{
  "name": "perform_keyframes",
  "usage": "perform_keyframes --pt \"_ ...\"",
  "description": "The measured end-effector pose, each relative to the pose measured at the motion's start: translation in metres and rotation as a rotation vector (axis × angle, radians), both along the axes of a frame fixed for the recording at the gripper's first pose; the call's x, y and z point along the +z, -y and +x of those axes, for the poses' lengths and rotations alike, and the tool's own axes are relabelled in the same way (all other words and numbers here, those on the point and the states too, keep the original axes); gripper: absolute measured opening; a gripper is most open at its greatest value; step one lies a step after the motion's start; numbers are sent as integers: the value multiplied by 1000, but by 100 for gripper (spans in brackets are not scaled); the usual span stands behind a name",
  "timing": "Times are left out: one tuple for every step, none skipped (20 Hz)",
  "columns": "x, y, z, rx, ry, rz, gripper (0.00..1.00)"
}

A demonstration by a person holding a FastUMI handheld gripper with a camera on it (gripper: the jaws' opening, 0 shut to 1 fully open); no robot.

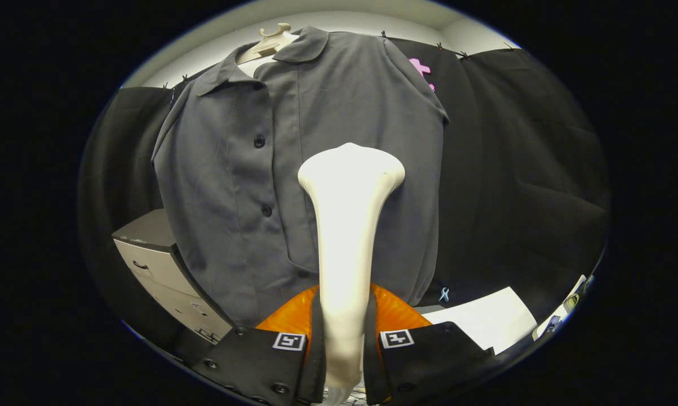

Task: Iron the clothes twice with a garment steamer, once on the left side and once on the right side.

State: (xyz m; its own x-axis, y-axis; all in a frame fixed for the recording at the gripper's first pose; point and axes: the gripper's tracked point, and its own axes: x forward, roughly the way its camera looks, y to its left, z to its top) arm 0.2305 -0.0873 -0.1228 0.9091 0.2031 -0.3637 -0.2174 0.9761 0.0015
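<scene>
Gripper (343,338) clenched on steamer (347,225) handle, both fingers pressing it. Steamer's long axis runs straight ahead from the fingers, wide head pointing at grey shirt (293,169), on its right half beside the button placket. Shirt hangs on hanger (268,42).

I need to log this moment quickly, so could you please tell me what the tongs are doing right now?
Tongs: shut on the white plastic garment steamer, its head against the hanging grey button-up shirt.
</scene>
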Motion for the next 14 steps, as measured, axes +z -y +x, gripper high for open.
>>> perform_keyframes --pt "-4 0 0 -1 -8 -1 35" --pt "-10 2 -3 -1 -17 -2 35" --pt "-16 4 -4 -1 -24 -4 34" --pt "-20 5 -6 -1 -31 -5 35" --pt "-26 6 -9 1 -37 -6 35" --pt "-31 7 -10 3 -46 -6 35" --pt "-38 8 -10 4 -59 -7 34" --pt "-45 10 -11 3 -70 -10 34" --pt "-52 12 -12 2 -80 -13 35" --pt "-58 13 -13 2 -89 -16 35" --pt "-65 15 -14 2 -101 -19 35" --pt "-71 17 -16 1 -113 -22 34" --pt "-77 18 -16 0 -123 -23 35" --pt "-83 19 -17 0 -131 -24 35"
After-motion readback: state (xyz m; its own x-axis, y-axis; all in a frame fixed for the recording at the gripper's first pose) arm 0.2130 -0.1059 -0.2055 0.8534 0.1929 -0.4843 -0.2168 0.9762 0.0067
